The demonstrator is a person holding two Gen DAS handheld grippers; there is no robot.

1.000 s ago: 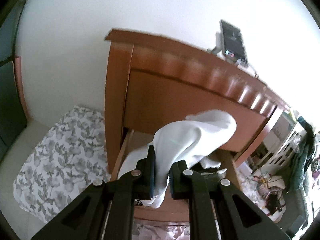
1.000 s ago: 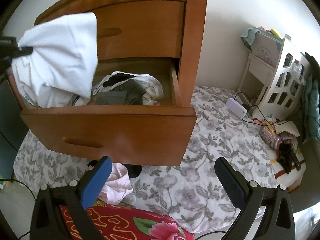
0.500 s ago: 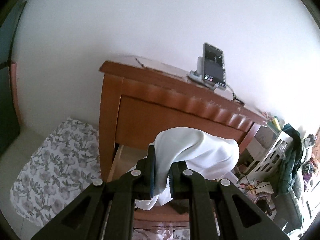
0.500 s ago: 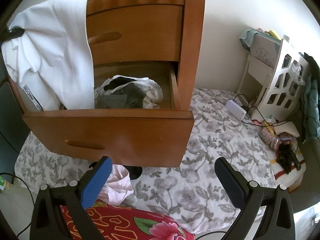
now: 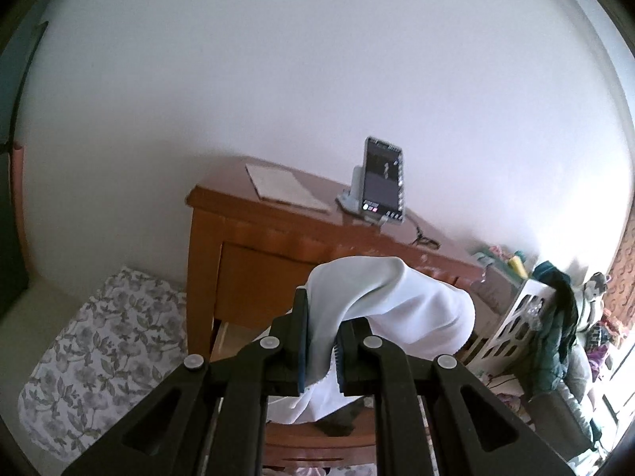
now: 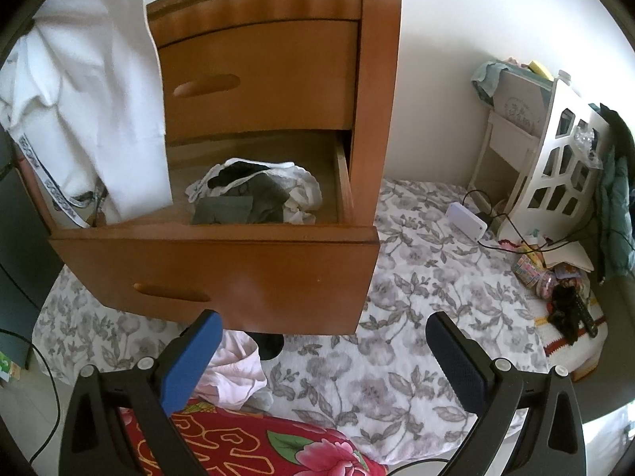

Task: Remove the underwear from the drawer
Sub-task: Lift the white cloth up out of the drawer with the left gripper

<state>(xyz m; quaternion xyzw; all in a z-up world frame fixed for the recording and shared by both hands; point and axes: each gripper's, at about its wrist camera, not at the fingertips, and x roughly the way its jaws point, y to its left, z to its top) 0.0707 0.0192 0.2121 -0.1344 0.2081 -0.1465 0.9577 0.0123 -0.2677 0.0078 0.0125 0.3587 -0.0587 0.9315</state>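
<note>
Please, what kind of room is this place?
Probably a bedroom: a wooden nightstand with its lower drawer open and holding clothes, a floral quilt spread below, and a phone standing on top.

The white garment (image 6: 87, 91) runs off the right wrist view's top-left edge. It hides the drawer's (image 6: 222, 265) left corner. The phone (image 5: 383, 180) screen is too small to read.

Plain white wall (image 5: 317, 79), floral mat (image 6: 416, 277), white shelf (image 6: 555, 150); daylight, perhaps from right.
</note>
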